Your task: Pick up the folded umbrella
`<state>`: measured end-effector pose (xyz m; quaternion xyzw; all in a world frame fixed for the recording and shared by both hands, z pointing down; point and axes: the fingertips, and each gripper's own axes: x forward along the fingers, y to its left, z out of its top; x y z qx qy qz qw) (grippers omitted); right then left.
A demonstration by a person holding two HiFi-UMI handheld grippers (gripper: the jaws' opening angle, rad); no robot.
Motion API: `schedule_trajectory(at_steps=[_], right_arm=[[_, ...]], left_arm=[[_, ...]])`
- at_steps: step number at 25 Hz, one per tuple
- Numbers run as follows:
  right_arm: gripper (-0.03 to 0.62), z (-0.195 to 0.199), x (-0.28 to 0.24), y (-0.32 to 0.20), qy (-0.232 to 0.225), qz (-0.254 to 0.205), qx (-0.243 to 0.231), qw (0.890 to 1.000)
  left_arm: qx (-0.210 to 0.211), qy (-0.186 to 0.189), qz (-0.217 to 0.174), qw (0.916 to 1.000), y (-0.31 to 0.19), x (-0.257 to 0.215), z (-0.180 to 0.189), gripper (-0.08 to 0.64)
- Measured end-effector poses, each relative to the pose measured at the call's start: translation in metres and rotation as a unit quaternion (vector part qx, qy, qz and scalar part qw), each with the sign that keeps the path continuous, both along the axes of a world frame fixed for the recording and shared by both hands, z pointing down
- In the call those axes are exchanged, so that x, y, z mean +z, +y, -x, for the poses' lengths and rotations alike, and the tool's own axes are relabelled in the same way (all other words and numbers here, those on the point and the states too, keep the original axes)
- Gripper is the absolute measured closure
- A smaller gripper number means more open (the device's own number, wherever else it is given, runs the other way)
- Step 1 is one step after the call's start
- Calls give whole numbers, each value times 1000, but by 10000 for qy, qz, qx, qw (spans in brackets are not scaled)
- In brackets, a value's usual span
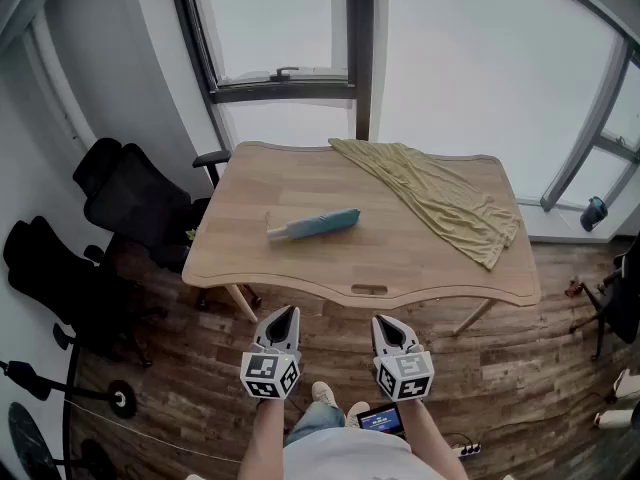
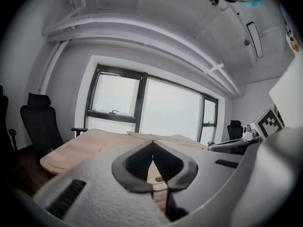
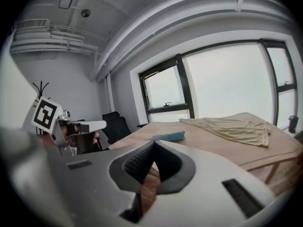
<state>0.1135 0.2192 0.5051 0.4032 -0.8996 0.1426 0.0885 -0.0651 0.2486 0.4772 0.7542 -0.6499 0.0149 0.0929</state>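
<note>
The left gripper (image 1: 284,314) has its jaws fully together, tips meeting, with nothing between them; the left gripper view (image 2: 152,145) shows the same closed wedge. The right gripper (image 1: 386,321) is likewise closed and empty, its tips touching in the right gripper view (image 3: 154,144). Both sit low in the centre of the head view, side by side and a little apart. Each is carried on a forearm that reaches up from the bottom edge and points toward the table, tilted slightly down. They hang over the wooden floor (image 1: 500,368), short of the near edge of the table (image 1: 300,183).

One folded umbrella (image 1: 312,225), blue with a pale handle end, lies flat on the tabletop left of centre, well apart from both grippers. In the right gripper view it shows just above the jaws (image 3: 166,136). One yellowish cloth (image 1: 430,198) is draped across the table's right half, apart from the umbrella. Two black office chairs (image 1: 130,198) stand at the left of the frame.
</note>
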Motion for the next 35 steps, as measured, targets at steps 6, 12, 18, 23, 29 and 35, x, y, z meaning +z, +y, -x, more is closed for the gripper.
schedule_trajectory(at_steps=[6, 12, 18, 23, 29, 35], right_arm=[[583, -10, -5, 4, 43, -110, -12, 9999], [583, -22, -15, 4, -123, -238, 120, 9996], [583, -23, -30, 3, -296, -431, 61, 9986], [583, -20, -25, -9, -210, -404, 21, 9990], [583, -17, -17, -46, -137, -314, 80, 9994], [583, 0, 11, -110, 39, -61, 176, 9998]], left_arm=[[50, 365, -258, 9990, 8, -12, -5, 540], [194, 712, -430, 9963, 12, -20, -14, 540], [551, 847, -368, 9942, 11, -24, -30, 540], [516, 479, -251, 9972, -3, -18, -27, 540], [550, 512, -210, 9969, -39, -12, -22, 540], [682, 672, -3, 9954, -112, 10, -5, 540]])
